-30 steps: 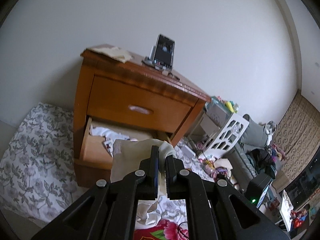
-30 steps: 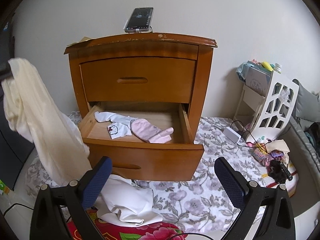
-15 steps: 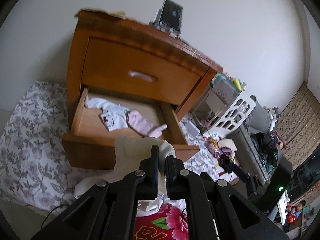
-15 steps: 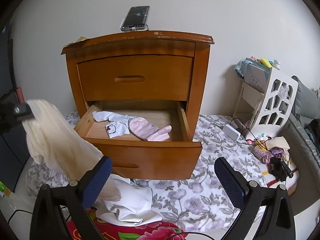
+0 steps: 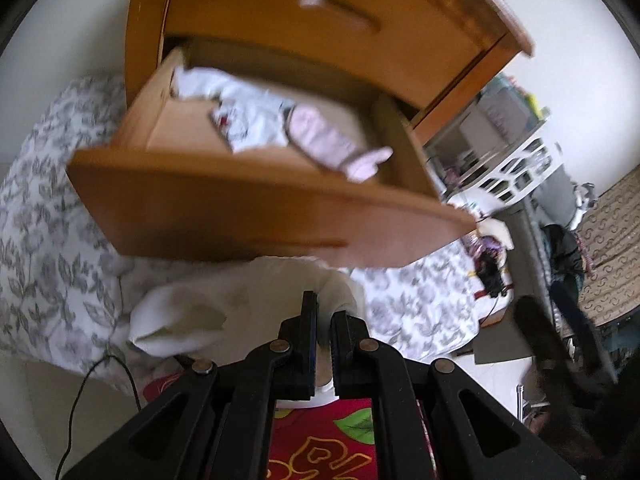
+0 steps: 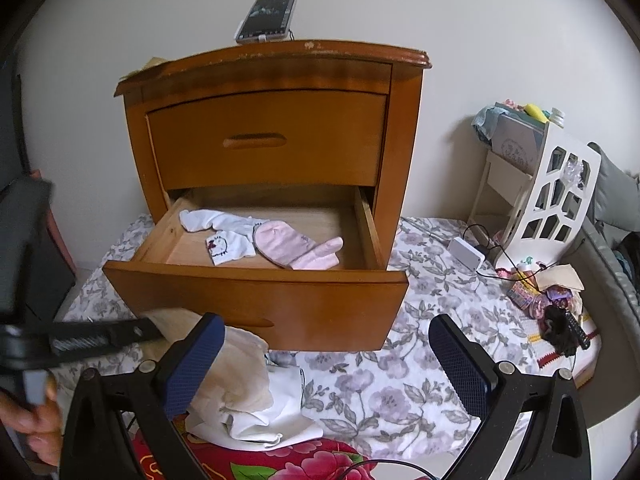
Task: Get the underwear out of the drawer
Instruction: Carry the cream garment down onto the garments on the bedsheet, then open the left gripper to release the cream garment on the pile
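The lower drawer of a wooden nightstand stands pulled out. Inside it lie a white garment and a pink one, also visible in the left wrist view as the white garment and pink garment. My left gripper is shut on cream underwear, low in front of the drawer front. In the right wrist view this cream underwear rests on a white cloth pile by the left gripper. My right gripper is open and empty, facing the drawer.
A phone stands on the nightstand top. A floral sheet covers the floor and a red flowered blanket lies nearest. A white cut-out rack, a white adapter with cables and small clutter sit right. A hand holds the left gripper.
My left gripper has dropped from chest height to just above the floor with the cream underwear, which now rests on the cloth pile. The right gripper has barely moved.
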Demonstrator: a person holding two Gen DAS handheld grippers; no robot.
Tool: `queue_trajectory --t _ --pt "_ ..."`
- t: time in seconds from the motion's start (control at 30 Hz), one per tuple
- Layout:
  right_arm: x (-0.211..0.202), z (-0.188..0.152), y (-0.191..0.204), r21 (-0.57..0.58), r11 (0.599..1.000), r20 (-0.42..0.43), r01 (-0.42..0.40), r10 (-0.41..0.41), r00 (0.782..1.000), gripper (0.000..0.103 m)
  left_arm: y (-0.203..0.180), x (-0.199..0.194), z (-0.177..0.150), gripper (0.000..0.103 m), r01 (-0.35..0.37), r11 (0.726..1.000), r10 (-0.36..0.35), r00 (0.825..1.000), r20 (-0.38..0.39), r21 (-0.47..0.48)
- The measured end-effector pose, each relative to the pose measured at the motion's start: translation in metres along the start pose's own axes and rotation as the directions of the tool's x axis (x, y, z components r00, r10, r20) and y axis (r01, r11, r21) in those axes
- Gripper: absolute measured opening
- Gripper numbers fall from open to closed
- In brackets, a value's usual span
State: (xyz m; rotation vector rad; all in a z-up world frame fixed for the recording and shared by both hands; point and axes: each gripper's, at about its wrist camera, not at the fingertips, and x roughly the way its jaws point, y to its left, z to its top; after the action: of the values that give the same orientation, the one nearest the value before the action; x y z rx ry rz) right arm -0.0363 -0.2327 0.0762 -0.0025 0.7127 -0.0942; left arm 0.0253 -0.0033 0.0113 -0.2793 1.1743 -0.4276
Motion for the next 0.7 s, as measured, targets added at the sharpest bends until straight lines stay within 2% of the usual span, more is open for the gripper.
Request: queue_trajectory --t 0.33,0.57,0.7 --pt "0.013 -0.005 0.001 -0.003 1.000 -0.038 -0.010 0.010 0.999 0.103 0.024 0.046 -0.011 0.005 -0.088 0.995 0.082 0.991 -0.107 -0.047" --pt "0.018 -0.007 0.000 0.000 1.000 -0.053 -0.014 0.014 0.998 0.103 0.037 0.071 -0.020 0.007 -0.145 0.987 0.131 0.976 -0.177 -0.072" --pt "0.018 -0.007 0.000 -0.001 1.000 -0.056 -0.015 0.015 0.998 0.103 0.041 0.080 -0.024 0.011 -0.162 0.983 0.142 0.968 -0.207 -0.083"
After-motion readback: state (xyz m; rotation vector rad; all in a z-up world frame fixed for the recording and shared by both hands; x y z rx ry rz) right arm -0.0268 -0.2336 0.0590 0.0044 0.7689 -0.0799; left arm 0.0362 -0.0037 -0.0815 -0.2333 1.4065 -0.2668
